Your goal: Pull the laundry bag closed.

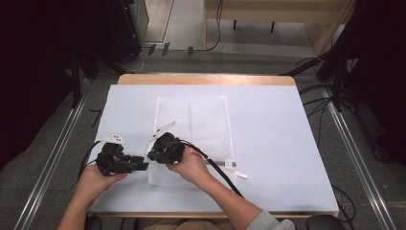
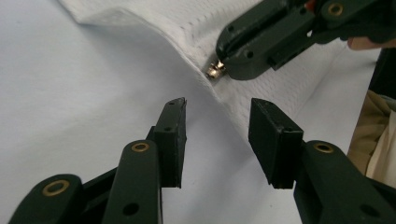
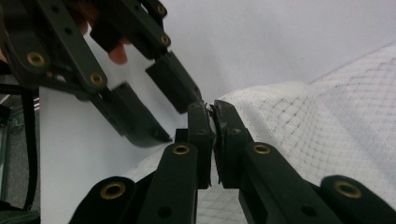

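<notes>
Lengthwise away from person: mesh bag (image 1: 209, 125), apparently zipper-pinched by right gripper (image 1: 152, 154).

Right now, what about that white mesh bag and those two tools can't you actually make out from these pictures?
- Zipper pull: in the left gripper view the right tool covers most of it; a small brass tip shows.
- Right gripper view: the right tool's shut jaws hide what they pinch.
- High view: the hands cover the mesh bag's near-left corner.
- High view: the small white tag is too small to read.
- Left tool: open, and whether it touches the bag is unclear.
</notes>
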Tool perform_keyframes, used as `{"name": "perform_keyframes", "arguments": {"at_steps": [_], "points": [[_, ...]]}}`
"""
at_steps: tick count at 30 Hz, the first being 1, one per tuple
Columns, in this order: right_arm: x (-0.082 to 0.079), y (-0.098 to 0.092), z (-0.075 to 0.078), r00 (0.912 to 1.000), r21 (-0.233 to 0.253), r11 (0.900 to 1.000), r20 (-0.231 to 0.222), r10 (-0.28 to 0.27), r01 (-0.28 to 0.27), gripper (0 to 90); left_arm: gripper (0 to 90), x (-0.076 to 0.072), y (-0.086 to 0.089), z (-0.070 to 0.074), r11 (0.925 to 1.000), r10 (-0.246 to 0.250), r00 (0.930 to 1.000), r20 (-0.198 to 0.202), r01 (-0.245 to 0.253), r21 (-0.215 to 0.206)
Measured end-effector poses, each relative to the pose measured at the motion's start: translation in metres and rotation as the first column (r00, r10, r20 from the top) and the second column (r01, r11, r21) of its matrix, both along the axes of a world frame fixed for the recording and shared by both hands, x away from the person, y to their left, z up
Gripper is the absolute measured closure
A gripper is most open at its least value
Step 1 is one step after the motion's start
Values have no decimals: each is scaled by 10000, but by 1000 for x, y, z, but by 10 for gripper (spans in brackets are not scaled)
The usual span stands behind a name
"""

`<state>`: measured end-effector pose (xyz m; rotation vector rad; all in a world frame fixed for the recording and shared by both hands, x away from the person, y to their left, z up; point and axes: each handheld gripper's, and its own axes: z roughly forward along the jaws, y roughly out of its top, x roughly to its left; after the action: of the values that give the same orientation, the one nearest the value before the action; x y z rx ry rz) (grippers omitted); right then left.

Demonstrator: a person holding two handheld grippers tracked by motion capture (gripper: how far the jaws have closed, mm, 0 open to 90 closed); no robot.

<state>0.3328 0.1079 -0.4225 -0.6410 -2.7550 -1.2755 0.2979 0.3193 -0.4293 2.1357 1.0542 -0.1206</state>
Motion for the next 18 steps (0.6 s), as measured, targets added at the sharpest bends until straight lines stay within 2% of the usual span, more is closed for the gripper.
{"name": "perform_keyframes", "arguments": {"at_steps": [4, 10, 18], "points": [[0, -2, 2, 9996, 203, 9996, -169, 214, -211, 878, 642, 2, -8, -4, 9989, -342, 9992, -222, 349, 310], [-2, -4, 3, 9978, 297, 9979, -292, 591, -582, 878, 690, 6, -12, -7, 9980, -456, 9983, -349, 471, 420], [-1, -7, 2, 9957, 325, 9965, -492, 790, -774, 878, 723, 10, -14, -8, 9967, -567, 9978, -351, 586, 561]]}}
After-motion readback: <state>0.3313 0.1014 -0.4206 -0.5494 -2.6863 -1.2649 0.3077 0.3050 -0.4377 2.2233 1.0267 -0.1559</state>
